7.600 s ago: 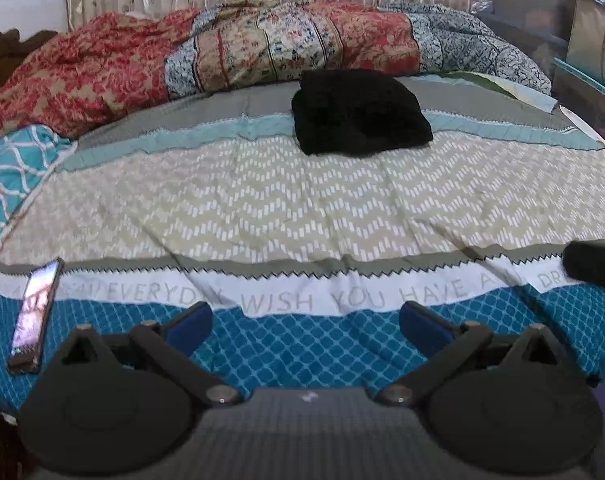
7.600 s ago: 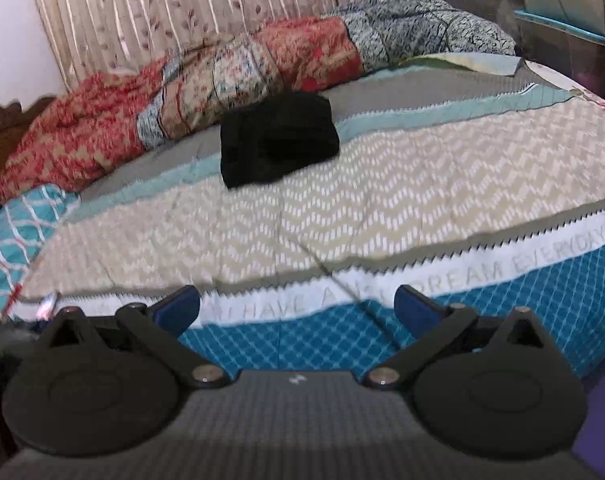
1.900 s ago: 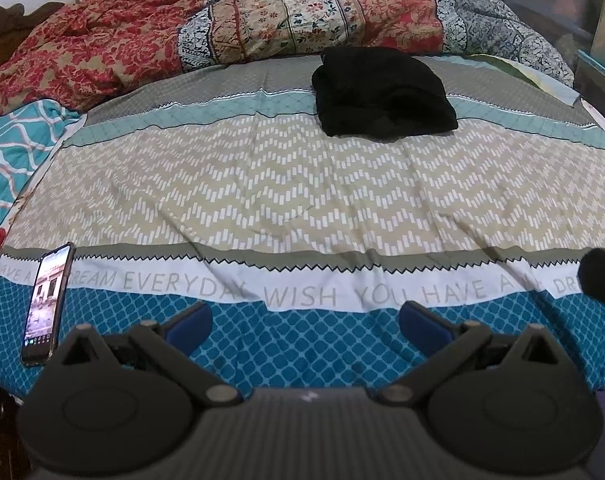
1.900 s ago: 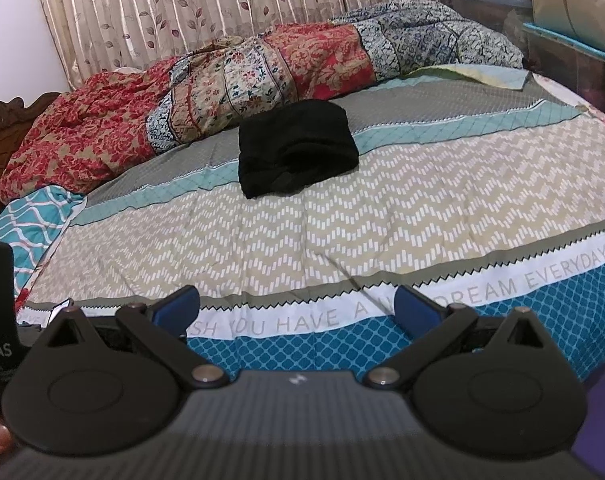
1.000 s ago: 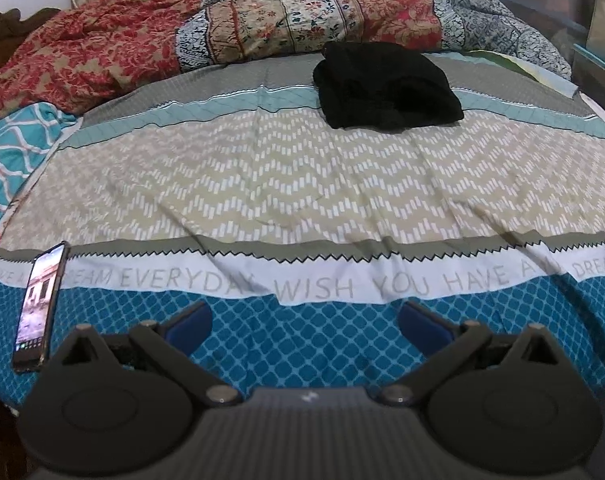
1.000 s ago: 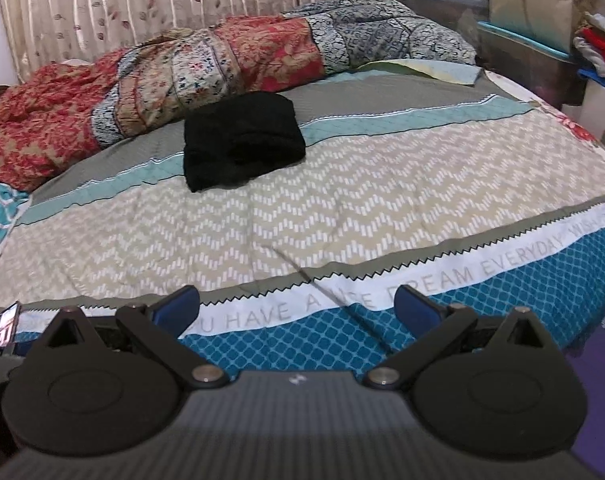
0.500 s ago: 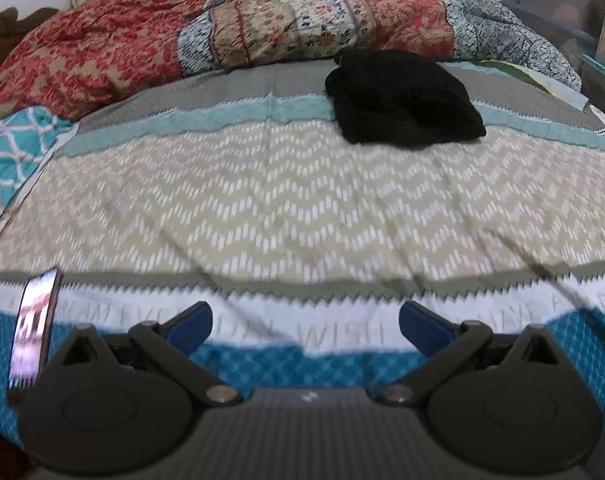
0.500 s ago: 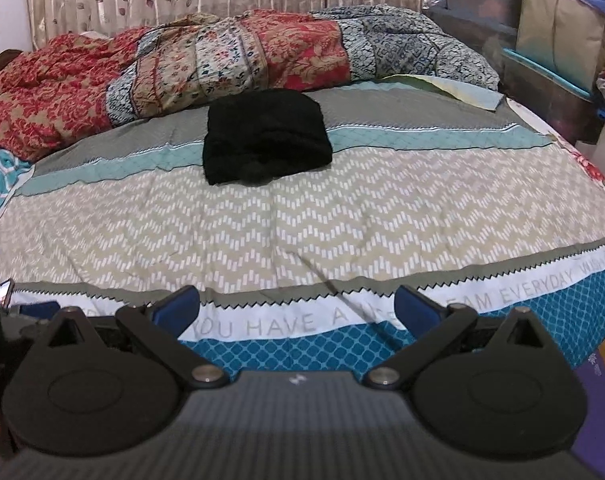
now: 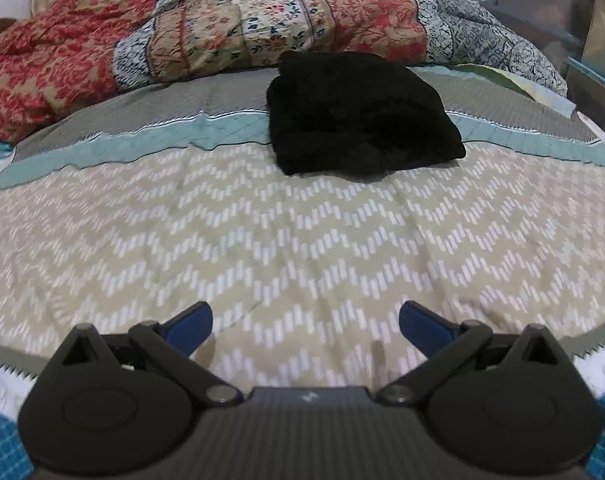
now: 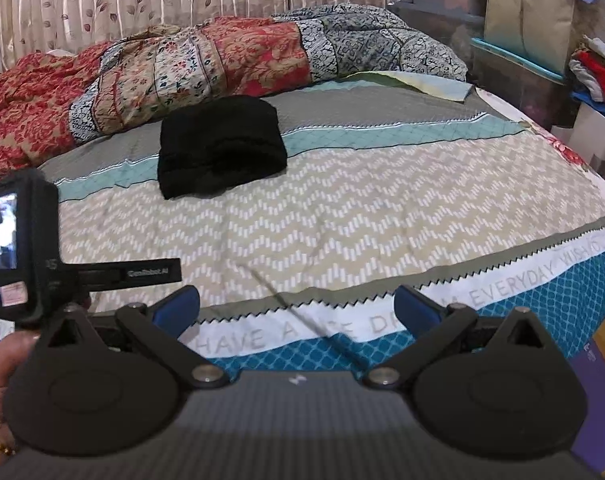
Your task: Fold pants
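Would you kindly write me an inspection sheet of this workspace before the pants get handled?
Surface: bedspread, patterned, lightly wrinkled.
Job's things: black pants bundled near the far side, untouched.
Clutter: rumpled quilt along the far edge.
Grippers: left gripper open, short of the pants; right gripper open, above the near edge.
Cables: nothing seen.
Surroundings: curtain behind; storage boxes and stacked clothes on the right.

"HAVE A", "EVERYDAY" on bedspread [image 10: 382,208] white band.
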A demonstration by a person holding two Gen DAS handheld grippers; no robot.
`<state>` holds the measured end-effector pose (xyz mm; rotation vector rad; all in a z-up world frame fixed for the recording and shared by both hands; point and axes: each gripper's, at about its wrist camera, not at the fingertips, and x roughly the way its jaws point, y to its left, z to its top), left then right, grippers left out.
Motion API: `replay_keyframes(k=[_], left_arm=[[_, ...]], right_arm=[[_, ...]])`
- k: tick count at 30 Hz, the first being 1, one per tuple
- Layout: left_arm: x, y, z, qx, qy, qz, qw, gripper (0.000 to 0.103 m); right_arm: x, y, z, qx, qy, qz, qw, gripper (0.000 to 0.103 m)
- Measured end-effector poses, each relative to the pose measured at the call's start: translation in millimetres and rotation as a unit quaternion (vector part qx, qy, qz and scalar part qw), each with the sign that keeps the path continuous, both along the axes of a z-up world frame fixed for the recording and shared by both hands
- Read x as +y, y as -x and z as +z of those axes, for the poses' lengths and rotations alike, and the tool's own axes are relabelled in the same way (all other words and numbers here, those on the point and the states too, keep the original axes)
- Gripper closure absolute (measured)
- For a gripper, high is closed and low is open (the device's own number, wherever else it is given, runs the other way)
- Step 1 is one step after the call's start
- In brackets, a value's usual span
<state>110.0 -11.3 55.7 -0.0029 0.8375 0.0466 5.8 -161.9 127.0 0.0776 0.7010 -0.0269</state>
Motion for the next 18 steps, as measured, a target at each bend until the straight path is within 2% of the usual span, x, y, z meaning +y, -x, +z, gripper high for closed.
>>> replay_keyframes(k=[3, 8, 13, 18], left_arm=[[-5.7, -12.8, -11.8, 0.007, -0.011, 0.002, 0.9999, 0.000], [-8.8, -18.8, -16.5, 0.024, -0.006, 0.009, 0.9997, 0.000], [-16.1, -12.5, -7.1, 0.033, -0.022, 0.008, 0.9992, 0.000], [-21.4, 5.3, 18.3, 0.024, -0.033, 0.008, 0.9991, 0.000]], right_arm=[[-6.0, -5.4, -5.2, 0.000, 0.001, 0.002, 1.000, 0.000], [-18.0, -13.3, -10.4, 0.001, -0.012, -0.004, 1.000, 0.000], [-25.3, -18.1, -9.1, -0.014, -0.022, -0.011, 1.000, 0.000], [-28.1, -16.9, 5.5, -0.052, -0.027, -0.006, 0.998, 0.000]])
